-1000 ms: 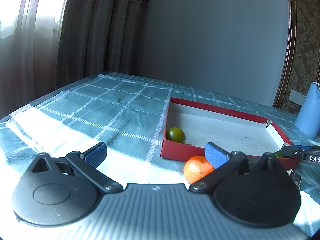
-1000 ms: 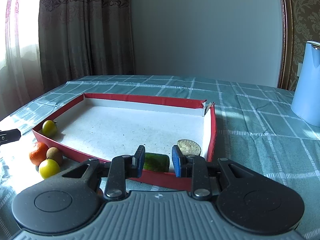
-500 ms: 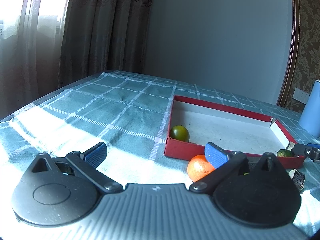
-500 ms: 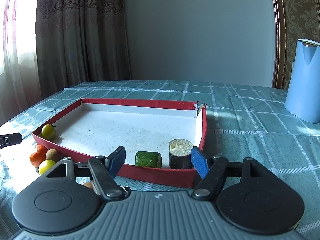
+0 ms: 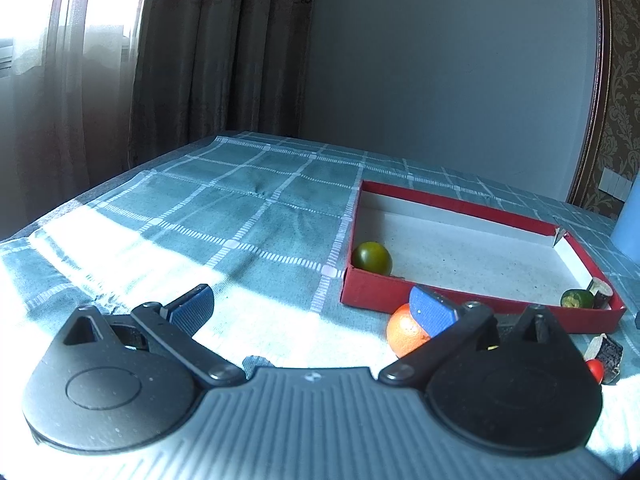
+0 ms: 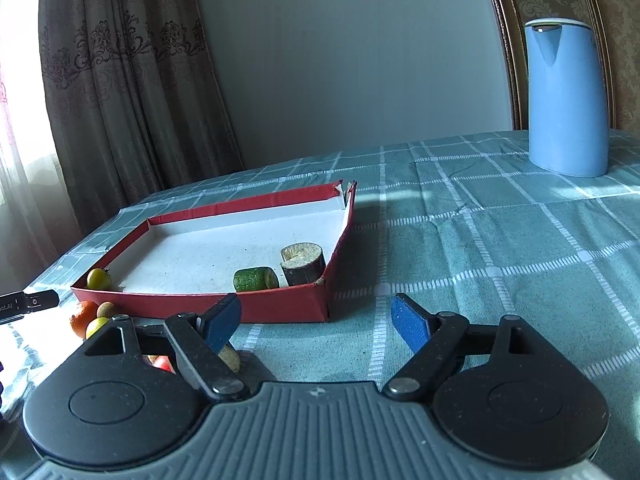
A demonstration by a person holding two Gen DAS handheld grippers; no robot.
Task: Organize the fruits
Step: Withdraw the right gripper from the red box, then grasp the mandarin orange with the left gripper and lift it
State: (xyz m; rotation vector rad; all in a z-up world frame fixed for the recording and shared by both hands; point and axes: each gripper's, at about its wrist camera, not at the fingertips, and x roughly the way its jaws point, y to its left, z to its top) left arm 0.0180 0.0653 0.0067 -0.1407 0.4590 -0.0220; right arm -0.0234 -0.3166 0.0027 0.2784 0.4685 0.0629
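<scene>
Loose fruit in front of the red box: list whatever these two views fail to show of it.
- Orange, left wrist view: right side covered by the left claw's blue pad.
- Red fruit, right wrist view: mostly behind the right claw's linkage; its kind is unclear.
- Brown fruit and yellow fruit, right wrist view: small, partly hidden.
- Dark cut piece, left wrist view: lower part hidden by claw housing.

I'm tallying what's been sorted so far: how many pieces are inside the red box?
3: a green tomato in the red box's near-left corner, plus a green chunk and a dark stem piece side by side in its near-right corner.
</scene>
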